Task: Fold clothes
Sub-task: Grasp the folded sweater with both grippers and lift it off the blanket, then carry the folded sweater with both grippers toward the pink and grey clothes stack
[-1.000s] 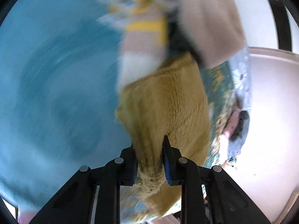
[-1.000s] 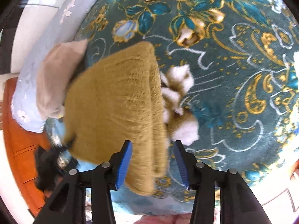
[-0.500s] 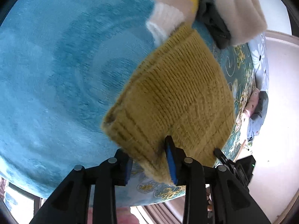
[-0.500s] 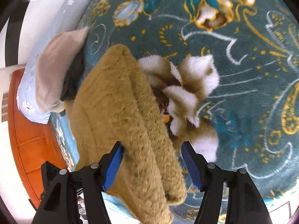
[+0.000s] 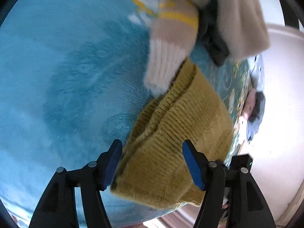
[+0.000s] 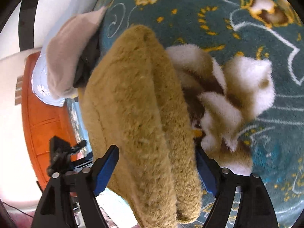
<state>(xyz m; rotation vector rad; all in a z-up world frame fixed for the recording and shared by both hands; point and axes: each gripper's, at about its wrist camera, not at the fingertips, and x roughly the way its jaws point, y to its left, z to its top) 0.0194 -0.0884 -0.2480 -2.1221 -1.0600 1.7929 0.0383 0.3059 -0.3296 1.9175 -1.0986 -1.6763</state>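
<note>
Folded mustard sweater (image 5: 176, 142) lies on the teal plush blanket (image 5: 66, 85).

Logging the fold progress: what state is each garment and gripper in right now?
Mustard knit sweater: folded, lying on the blanket.
Left gripper: jaws just opened, sweater between them, unpinched.
Right gripper: jaws just opened, astride the sweater.
Striped beige sweater: unfolded, heaped.
White-brown fluffy garment: crumpled.

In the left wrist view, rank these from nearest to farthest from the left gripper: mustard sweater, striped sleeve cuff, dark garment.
From the left gripper:
1. mustard sweater, between the open jaws.
2. striped sleeve cuff, beyond the sweater's far end.
3. dark garment, upper right, under the beige one.
</note>
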